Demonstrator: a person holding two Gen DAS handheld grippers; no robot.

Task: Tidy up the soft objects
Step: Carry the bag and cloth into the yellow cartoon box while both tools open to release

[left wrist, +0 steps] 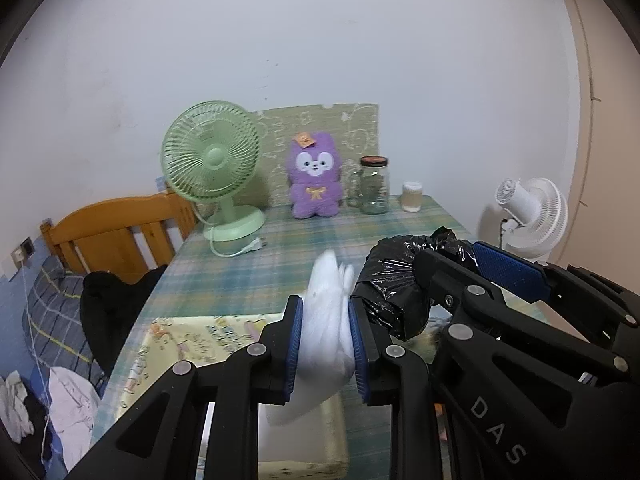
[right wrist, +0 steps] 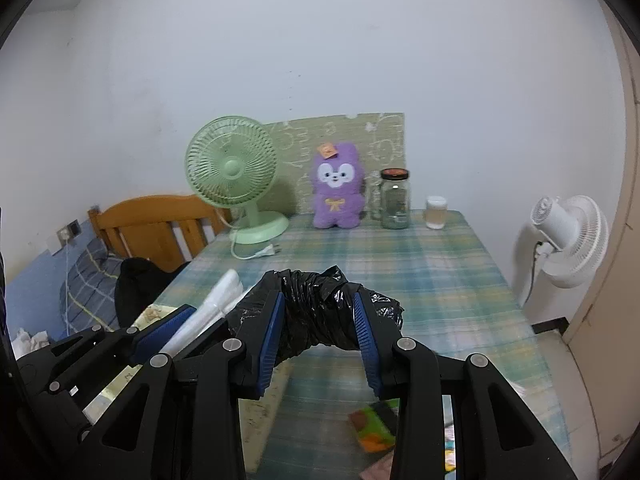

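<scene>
My left gripper is shut on a soft white bundle that sticks up between its blue pads, above the plaid table. To its right, my right gripper is shut on a crumpled roll of black plastic bags, also seen beside the left gripper as the black roll. In the right wrist view the white bundle shows at the left. A purple plush toy stands upright at the table's far edge.
A pale cloth storage box with cartoon print sits under the left gripper. A green desk fan, a glass jar and a small cup line the far edge. A white fan stands right; a bed lies left.
</scene>
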